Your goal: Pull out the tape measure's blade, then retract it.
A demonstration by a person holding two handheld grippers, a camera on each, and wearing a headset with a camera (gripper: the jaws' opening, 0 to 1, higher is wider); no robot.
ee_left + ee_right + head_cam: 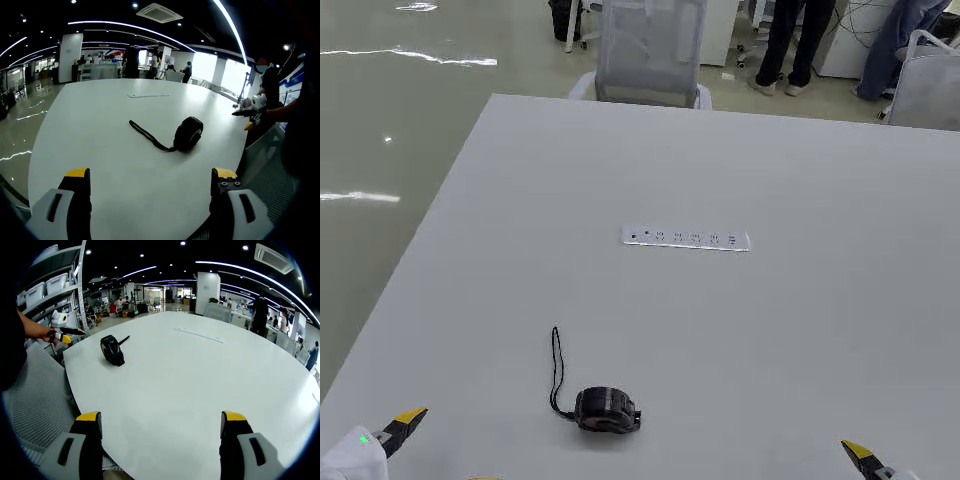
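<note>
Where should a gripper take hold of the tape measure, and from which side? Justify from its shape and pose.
Probably the black case, pinched across its two flat sides from above: it seems to stand on edge. Come from the left gripper's side, avoiding the strap trailing away.

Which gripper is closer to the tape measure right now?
Left. The left gripper, open, faces the tape measure from its left side; the right gripper, also open, hangs farther off on its right side.

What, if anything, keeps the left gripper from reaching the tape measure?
Probably yes, nothing does. The left gripper is open, and bare table lies between it and the tape measure.
</note>
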